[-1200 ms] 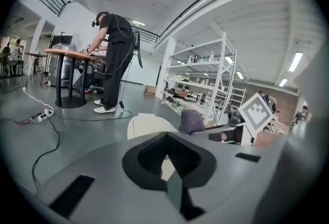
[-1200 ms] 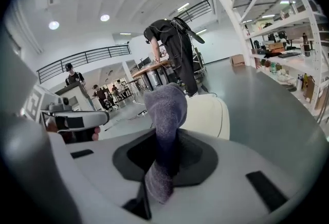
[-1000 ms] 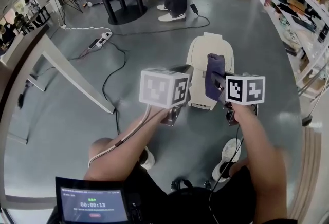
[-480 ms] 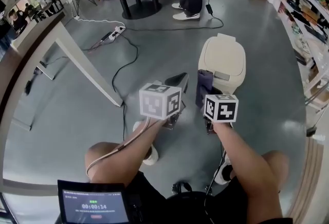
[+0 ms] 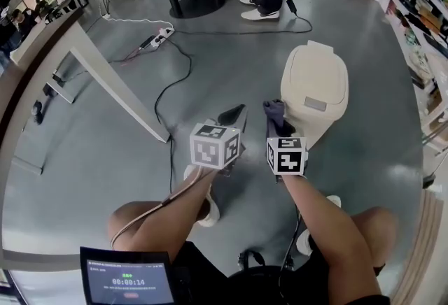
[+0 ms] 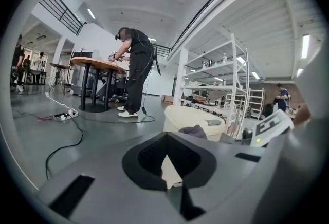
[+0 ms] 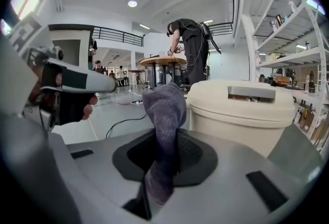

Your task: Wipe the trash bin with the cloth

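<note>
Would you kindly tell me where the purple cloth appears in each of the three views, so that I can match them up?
Head view: the cloth is at centre, just left of the cream trash bin.
Left gripper view: a small lump right of centre, in front of the bin.
Right gripper view: centre, upright, clamped in the right gripper; the bin is to its right.
Shared landmark: the trash bin.

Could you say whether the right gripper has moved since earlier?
Yes: against the trash bin, the right gripper and cloth shifted left, to its left edge.
</note>
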`<state>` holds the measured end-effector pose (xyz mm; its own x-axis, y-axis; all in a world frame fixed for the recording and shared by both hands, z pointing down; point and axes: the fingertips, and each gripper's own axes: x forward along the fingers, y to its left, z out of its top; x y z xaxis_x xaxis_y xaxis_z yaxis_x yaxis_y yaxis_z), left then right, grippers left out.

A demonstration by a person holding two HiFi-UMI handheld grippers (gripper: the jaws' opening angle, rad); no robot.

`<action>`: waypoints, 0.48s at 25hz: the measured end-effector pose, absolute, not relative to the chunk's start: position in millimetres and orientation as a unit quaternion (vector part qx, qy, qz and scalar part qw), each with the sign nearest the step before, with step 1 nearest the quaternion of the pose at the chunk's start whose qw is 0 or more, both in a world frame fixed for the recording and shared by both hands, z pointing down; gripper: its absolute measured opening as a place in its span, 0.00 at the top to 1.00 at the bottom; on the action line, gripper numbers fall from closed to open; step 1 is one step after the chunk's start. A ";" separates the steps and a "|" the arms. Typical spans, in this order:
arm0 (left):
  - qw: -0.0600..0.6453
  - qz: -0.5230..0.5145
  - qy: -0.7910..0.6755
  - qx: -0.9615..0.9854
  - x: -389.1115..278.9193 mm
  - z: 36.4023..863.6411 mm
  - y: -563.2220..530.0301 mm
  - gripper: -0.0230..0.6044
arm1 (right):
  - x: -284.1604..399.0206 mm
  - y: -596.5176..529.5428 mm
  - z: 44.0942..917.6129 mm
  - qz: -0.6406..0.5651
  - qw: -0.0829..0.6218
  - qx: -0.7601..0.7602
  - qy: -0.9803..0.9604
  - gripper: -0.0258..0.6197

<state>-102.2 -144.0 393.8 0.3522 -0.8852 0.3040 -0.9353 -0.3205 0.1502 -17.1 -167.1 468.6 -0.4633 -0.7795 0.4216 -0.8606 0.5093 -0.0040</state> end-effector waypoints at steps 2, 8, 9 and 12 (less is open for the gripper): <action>0.153 0.090 -0.564 0.806 -104.0 400.5 -144.9 0.97 | -17.3 -171.7 473.0 0.118 0.186 0.490 -0.843 0.85; 0.149 0.099 -0.555 0.813 -93.1 404.3 -147.8 0.97 | -1.8 -181.9 477.0 0.121 0.190 0.512 -0.829 0.85; 0.147 0.101 -0.552 0.814 -90.7 404.2 -148.9 0.97 | 2.2 -183.0 476.0 0.117 0.188 0.516 -0.827 0.85; 0.140 0.107 -0.544 0.820 -81.7 400.4 -151.7 0.97 | 18.5 -182.8 470.4 0.108 0.185 0.530 -0.821 0.85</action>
